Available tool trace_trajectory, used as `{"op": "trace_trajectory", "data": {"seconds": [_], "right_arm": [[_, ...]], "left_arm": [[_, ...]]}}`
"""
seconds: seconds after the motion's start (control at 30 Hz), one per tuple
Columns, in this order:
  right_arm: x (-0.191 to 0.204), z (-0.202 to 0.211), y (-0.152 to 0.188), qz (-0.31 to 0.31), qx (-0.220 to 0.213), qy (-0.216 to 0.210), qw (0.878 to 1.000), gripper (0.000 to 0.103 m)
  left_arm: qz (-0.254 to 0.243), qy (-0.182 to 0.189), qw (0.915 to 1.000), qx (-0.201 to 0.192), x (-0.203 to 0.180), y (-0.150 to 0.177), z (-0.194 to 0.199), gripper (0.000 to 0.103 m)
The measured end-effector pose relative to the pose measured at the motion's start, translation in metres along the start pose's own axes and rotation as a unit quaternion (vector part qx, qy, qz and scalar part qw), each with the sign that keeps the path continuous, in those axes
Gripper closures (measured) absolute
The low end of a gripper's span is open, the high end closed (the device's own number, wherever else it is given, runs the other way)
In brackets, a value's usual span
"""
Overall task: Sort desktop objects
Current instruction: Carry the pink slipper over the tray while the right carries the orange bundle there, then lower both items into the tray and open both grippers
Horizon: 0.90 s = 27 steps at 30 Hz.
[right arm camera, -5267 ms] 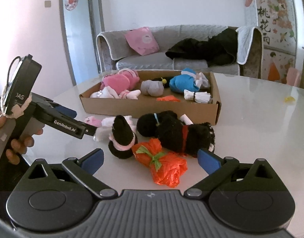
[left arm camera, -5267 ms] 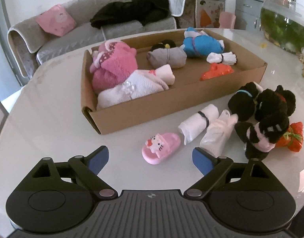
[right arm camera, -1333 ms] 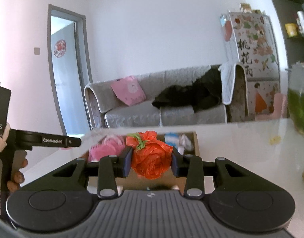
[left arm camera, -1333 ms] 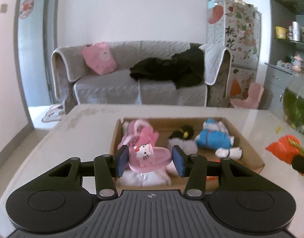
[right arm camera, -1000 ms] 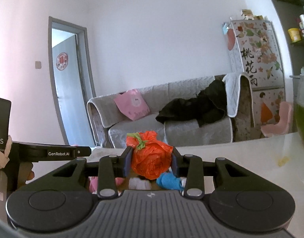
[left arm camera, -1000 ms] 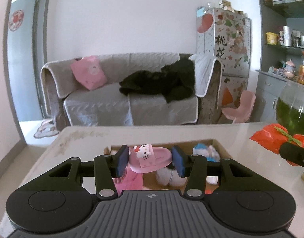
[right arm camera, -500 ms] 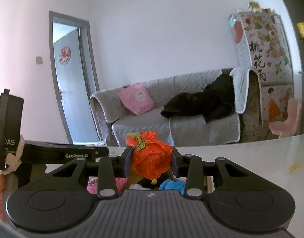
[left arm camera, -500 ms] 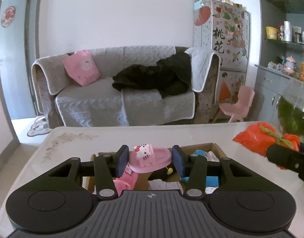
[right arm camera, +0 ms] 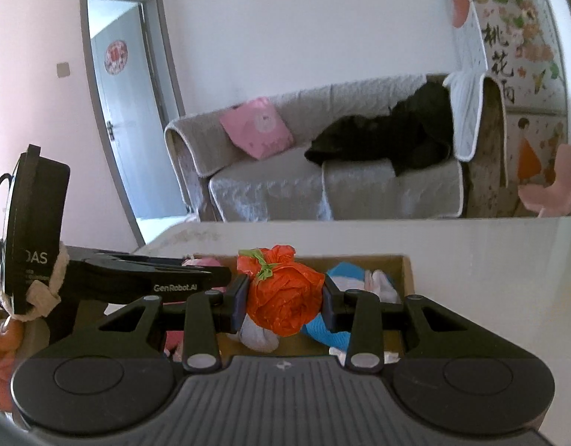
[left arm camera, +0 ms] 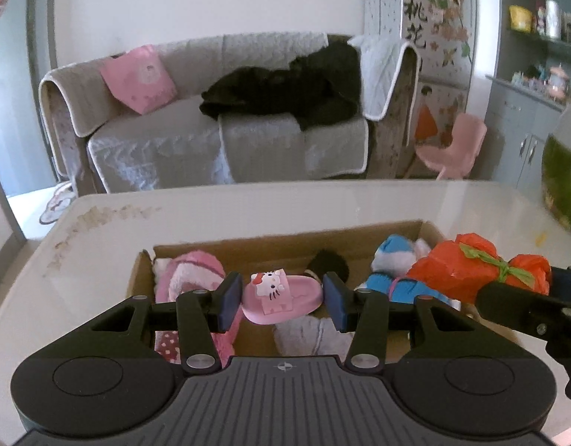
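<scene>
Far left there's a grey door [right arm camera: 129, 119] with a red round sticker, then a plain white wall. Next over, a grey quilted sofa [left arm camera: 196, 137] with a pink cushion [left arm camera: 138, 78] and a heap of black clothes [left arm camera: 289, 85] on it. The white glossy desk [left arm camera: 248, 208] is a bit stained at its far left corner, and an open cardboard box [left arm camera: 285, 245] sits on it with soft stuff inside: a pink plush [left arm camera: 196, 271] at the left end, a blue one [left arm camera: 393, 260] further right.

The left gripper [left arm camera: 282, 295] hangs over the box with its fingers pinching a pink kitty slipper [left arm camera: 281, 293] by its ends. The right gripper [right arm camera: 284, 293], just beside it, has its fingers squeezed on an orange bag bundle [right arm camera: 283, 297] (green tie on top), also over the box.

Right side: a flowery fridge [left arm camera: 430, 26], a small pink chair [left arm camera: 452, 145], grey cabinets and a fish tank [left arm camera: 562, 182] at the desk's edge.
</scene>
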State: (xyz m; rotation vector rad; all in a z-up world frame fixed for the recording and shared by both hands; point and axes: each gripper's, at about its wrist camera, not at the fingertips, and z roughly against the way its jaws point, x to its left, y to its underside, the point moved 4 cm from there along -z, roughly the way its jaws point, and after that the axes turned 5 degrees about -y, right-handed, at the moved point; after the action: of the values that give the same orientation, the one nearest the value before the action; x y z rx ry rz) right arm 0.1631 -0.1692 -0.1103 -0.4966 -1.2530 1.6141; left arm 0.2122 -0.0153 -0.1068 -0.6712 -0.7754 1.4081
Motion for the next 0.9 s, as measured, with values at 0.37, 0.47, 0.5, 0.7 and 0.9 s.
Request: {"op": "trace_trajectory", "data": {"seconds": [0.37,0.47,0.5,0.7,0.9], "right_arm": [[0.000,-0.015,0.010,0.000,0.046,0.008,0.999,0.068],[0.002,-0.019,0.011,0.001,0.060,0.004,0.998,0.068],[0.004,-0.021,0.012,0.004,0.065,0.001,0.998,0.068],[0.011,-0.031,0.017,0.018,0.092,-0.004,0.996,0.068],[0.012,-0.039,0.019,0.023,0.109,-0.001,0.994,0.068]], "left_arm": [[-0.011,-0.002,0.9990,0.044,0.001,0.010,-0.023,0.048],[-0.012,-0.002,0.9986,0.052,0.001,0.012,-0.027,0.048],[-0.014,-0.002,0.9985,0.052,0.001,0.012,-0.027,0.048],[-0.010,-0.008,0.9977,0.067,0.008,0.016,-0.034,0.048],[-0.011,-0.006,0.9974,0.070,0.007,0.016,-0.037,0.048]]}}
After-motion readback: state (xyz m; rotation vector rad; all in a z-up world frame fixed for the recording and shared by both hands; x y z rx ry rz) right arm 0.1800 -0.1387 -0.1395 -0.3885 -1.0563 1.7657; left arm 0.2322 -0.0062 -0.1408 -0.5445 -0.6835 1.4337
